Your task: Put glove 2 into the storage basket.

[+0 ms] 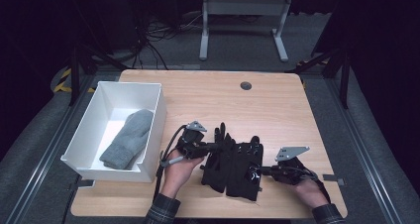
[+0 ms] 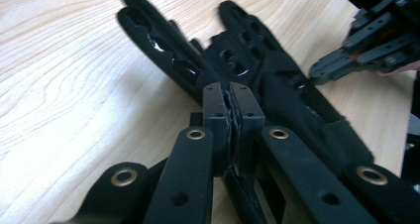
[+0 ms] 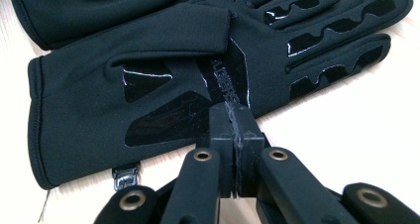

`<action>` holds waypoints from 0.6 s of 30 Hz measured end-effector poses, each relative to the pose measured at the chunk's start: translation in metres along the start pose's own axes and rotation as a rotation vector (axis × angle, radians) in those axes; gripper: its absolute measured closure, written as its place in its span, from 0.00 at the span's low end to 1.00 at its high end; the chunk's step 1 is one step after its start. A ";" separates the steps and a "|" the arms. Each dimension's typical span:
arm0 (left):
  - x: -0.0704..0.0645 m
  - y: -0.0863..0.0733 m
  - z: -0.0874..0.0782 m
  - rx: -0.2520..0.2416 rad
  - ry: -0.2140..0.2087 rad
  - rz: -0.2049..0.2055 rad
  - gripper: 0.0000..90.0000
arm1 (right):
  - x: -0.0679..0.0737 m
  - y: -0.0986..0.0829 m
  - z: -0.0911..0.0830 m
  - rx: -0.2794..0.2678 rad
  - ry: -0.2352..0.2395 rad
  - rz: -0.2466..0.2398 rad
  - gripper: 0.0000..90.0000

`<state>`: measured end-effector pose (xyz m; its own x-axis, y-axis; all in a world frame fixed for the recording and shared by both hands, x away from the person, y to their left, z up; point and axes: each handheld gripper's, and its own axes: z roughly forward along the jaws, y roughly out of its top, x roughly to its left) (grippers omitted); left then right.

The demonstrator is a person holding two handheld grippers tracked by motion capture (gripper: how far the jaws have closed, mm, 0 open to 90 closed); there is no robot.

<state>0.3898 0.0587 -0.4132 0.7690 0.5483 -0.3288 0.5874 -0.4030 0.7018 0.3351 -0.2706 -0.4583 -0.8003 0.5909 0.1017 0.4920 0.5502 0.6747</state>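
High view: a light wooden surface (image 1: 277, 105) with rounded corners and a round cable grommet (image 1: 245, 85) near its far edge is seen on grey carpet, in a dark room where white desk legs (image 1: 242, 23) and loose cables (image 1: 153, 35) lie beyond. A white rectangular bin (image 1: 153, 117), smooth-walled, is set at the left edge; a grey ribbed knit mitten (image 1: 128, 139) lies inside it.

Two black gloves are laid side by side near the middle of the near edge, fingers pointed toward the far edge. The left glove (image 1: 216, 157) and the right glove (image 1: 245, 169) are made of matte stretch fabric with glossy, rubbery grip patches on palm and fingers; they overlap slightly.

In the left gripper view, the left hand-held gripper (image 2: 232, 116) is seen with jaws pressed together, pinching fabric of the left glove (image 2: 163, 50). In the right gripper view, the right hand-held gripper (image 3: 236, 137) is likewise pressed together at the near side of the right glove (image 3: 124, 85); whether fabric is caught between its jaws cannot be told.
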 end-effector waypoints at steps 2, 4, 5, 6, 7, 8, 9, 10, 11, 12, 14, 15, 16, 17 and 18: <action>-0.001 0.002 0.000 -0.002 -0.018 0.005 0.97 | 0.001 0.003 0.003 -0.002 -0.001 -0.003 1.00; -0.003 0.004 0.000 -0.005 -0.025 0.009 0.97 | 0.002 0.004 0.004 -0.001 0.002 -0.006 1.00; -0.005 0.006 -0.001 -0.008 -0.034 0.009 0.97 | 0.002 0.005 0.005 -0.002 0.003 -0.008 1.00; -0.006 0.007 -0.001 -0.009 -0.039 0.010 0.97 | 0.002 0.007 0.006 -0.001 0.005 -0.009 1.00; -0.008 0.008 -0.001 -0.012 -0.049 0.011 0.97 | 0.003 0.008 0.008 -0.002 0.010 -0.009 1.00; -0.009 0.008 0.000 -0.014 -0.058 0.011 0.97 | 0.003 0.009 0.009 0.000 0.013 -0.012 1.00; -0.010 0.009 0.001 -0.012 -0.061 0.009 0.97 | 0.003 0.010 0.010 -0.002 0.015 -0.014 1.00; -0.011 0.010 0.001 -0.013 -0.066 0.009 0.97 | 0.004 0.011 0.012 -0.003 0.021 -0.014 1.00; -0.011 0.010 0.002 -0.012 -0.072 0.012 0.97 | 0.004 0.011 0.013 -0.002 0.023 -0.015 1.00; -0.013 0.011 0.004 -0.014 -0.079 0.012 0.97 | 0.005 0.012 0.014 -0.002 0.026 -0.019 1.00; -0.015 0.013 0.007 -0.011 -0.088 0.017 0.97 | 0.006 0.015 0.017 -0.003 0.029 -0.024 1.00; -0.017 0.014 0.009 -0.009 -0.093 0.019 0.97 | 0.007 0.016 0.017 -0.002 0.029 -0.026 1.00; -0.018 0.015 0.011 -0.006 -0.095 0.021 0.97 | 0.007 0.017 0.019 -0.003 0.031 -0.031 1.00; -0.019 0.016 0.013 -0.004 -0.099 0.024 0.97 | 0.008 0.018 0.020 -0.003 0.032 -0.031 1.00; -0.019 0.016 0.014 -0.002 -0.100 0.024 0.97 | 0.008 0.020 0.021 -0.004 0.035 -0.034 1.00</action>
<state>0.3879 0.0312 -0.4045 0.8042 0.4628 -0.3728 0.5680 -0.4140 0.7114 0.3455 -0.2427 -0.4595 -0.8278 0.5513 0.1040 0.4631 0.5668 0.6814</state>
